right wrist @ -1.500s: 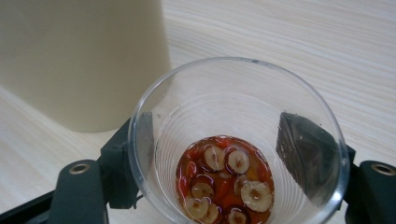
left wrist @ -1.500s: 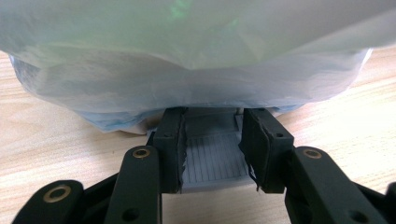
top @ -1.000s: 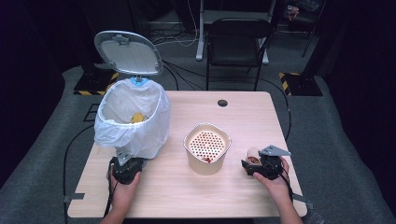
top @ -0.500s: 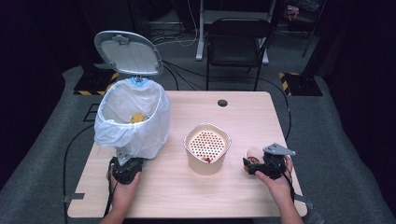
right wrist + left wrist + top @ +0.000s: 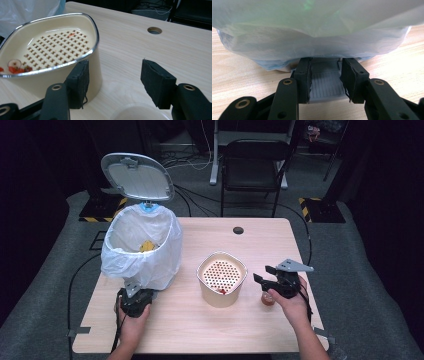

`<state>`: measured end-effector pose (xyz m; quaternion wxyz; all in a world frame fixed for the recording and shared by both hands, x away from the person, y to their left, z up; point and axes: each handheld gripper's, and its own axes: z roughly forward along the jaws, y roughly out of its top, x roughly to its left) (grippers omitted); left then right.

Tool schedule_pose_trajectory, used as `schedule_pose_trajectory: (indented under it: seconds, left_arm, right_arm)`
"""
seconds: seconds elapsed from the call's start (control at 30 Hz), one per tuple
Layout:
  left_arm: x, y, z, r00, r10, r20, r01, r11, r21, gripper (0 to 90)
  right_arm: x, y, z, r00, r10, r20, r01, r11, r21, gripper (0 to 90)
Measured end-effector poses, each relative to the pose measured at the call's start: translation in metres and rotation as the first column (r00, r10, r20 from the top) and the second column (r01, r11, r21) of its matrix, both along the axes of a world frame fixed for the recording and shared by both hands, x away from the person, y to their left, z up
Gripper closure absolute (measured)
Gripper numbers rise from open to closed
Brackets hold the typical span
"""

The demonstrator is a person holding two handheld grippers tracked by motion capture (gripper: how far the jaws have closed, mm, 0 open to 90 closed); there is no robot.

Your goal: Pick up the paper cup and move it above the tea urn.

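Observation:
A bin lined with a white bag stands at the table's left with its lid up. My left gripper lies at its foot, shut on the grey ribbed pedal under the bag. A cream strainer bowl holds red scraps in the middle. My right gripper hangs to its right, above a small cup. In the right gripper view its jaws have just been closing and stand apart with nothing between them, beside the bowl's wall.
Something yellow lies in the bin. A round cable hole sits near the table's far edge. A black chair and floor cables lie beyond it. Bare wood stretches between the bowl and the near edge.
My right gripper has risen off the table, and the small cup shows below it. The left gripper and the bin have not moved.

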<state>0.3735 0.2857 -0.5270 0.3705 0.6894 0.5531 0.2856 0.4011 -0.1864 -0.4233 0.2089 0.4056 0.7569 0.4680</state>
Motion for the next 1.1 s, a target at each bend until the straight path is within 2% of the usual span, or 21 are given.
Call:
schedule_pose_trajectory:
  seconds: [0.1, 0.17, 0.23, 0.4, 0.53, 0.63, 0.67, 0.83, 1.03, 1.1]
  left_arm:
    - [0.000, 0.000, 0.000, 1.0000, -0.001, 0.004, 0.001, 1.0000, 0.002, 60.1]
    - [0.000, 0.000, 0.000, 1.0000, 0.000, -0.001, 0.000, 1.0000, 0.002, 60.1]
    - [0.000, 0.000, 0.000, 1.0000, 0.000, -0.001, 0.000, 1.0000, 0.001, 60.2]
    - [0.000, 0.000, 0.000, 1.0000, -0.002, 0.002, 0.002, 1.0000, 0.001, 60.1]
    - [0.000, 0.000, 0.000, 1.0000, -0.002, 0.006, 0.002, 1.0000, 0.005, 60.2]
    - [0.000, 0.000, 0.000, 1.0000, -0.001, 0.007, 0.001, 1.0000, 0.006, 60.1]
    - [0.000, 0.000, 0.000, 1.0000, -0.002, 0.004, 0.002, 1.0000, 0.003, 60.1]
    - [0.000, 0.000, 0.000, 1.0000, -0.002, 0.006, 0.002, 1.0000, 0.005, 60.1]
    - [0.000, 0.000, 0.000, 1.0000, -0.002, 0.006, 0.002, 1.0000, 0.005, 60.1]
    - [0.000, 0.000, 0.000, 1.0000, -0.002, 0.004, 0.002, 1.0000, 0.002, 60.1]
  right_arm:
    - [0.014, 0.019, 0.006, 0.9992, 0.040, -0.006, -0.040, 0.9991, -0.013, 45.0]
    - [0.016, 0.022, 0.007, 0.9990, 0.045, -0.010, -0.045, 0.9989, -0.012, 47.3]
    - [0.028, 0.033, 0.010, 0.9978, 0.059, -0.031, -0.060, 0.9978, -0.027, 50.7]
    - [0.039, 0.040, 0.007, 0.9961, 0.059, -0.066, -0.061, 0.9972, -0.042, 54.6]
    - [0.048, 0.043, 0.001, 0.9904, 0.077, -0.114, -0.082, 0.9959, -0.039, 66.0]
    - [0.048, 0.045, 0.001, 0.9877, 0.100, -0.120, -0.103, 0.9946, -0.014, 77.9]
    - [0.048, 0.046, 0.001, 0.9891, 0.089, -0.117, -0.092, 0.9956, -0.020, 79.3]
    - [0.047, 0.047, 0.003, 0.9877, 0.084, -0.132, -0.088, 0.9959, -0.022, 79.6]
    - [0.036, 0.047, 0.004, 0.9785, 0.150, -0.141, -0.156, 0.9873, -0.031, 82.3]
    - [0.034, 0.047, 0.004, 0.9778, 0.152, -0.144, -0.158, 0.9870, -0.031, 82.3]
